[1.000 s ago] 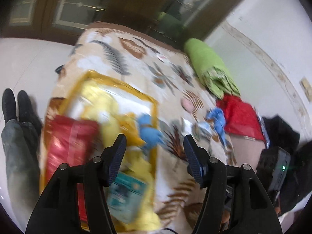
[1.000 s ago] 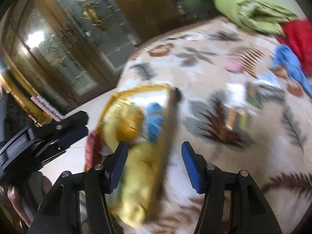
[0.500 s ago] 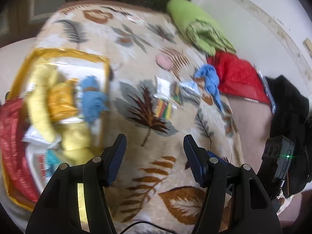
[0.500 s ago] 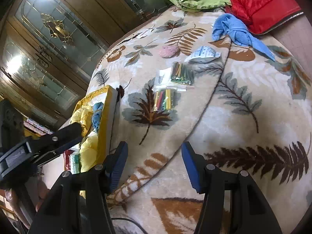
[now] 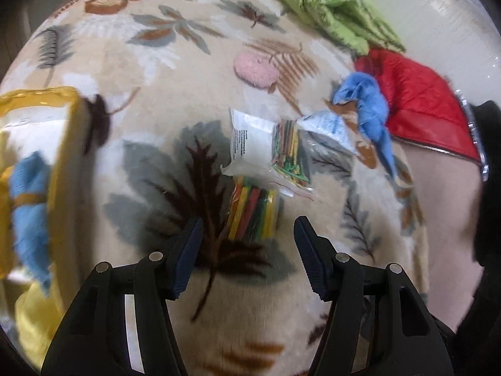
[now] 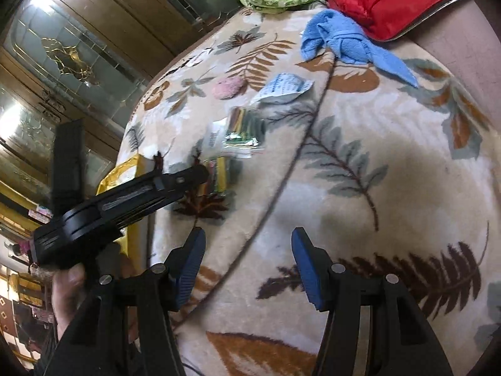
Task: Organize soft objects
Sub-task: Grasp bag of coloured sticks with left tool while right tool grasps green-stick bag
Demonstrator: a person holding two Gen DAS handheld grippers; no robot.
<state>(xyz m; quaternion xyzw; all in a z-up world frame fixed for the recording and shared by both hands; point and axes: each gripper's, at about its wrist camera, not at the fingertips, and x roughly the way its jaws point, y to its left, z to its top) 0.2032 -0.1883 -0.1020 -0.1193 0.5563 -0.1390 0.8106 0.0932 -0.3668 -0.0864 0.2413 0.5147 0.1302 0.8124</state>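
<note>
My left gripper (image 5: 249, 235) is open and empty, just short of a clear packet of coloured sticks (image 5: 253, 211) on the leaf-patterned blanket (image 5: 156, 62). A second stick packet (image 5: 289, 153), a white packet (image 5: 250, 141), a pink fuzzy pad (image 5: 255, 69) and a knotted blue cloth (image 5: 366, 103) lie beyond. The yellow bag (image 5: 59, 163) at the left holds a blue cloth (image 5: 29, 194). My right gripper (image 6: 249, 252) is open and empty over bare blanket. In its view the left gripper (image 6: 125, 200) reaches toward the stick packets (image 6: 219, 172); the blue cloth (image 6: 344, 40) lies far right.
A folded green quilt (image 5: 332, 9) and a red quilted item (image 5: 419, 100) lie at the blanket's far right. A crumpled white wrapper (image 5: 328, 125) sits beside the blue cloth. Wooden glass-paned doors (image 6: 62, 56) stand behind the bed.
Both grippers swung right, away from the yellow bag, and closed in on the blanket. The left gripper now hovers at the coloured stick packet. Both stayed open.
</note>
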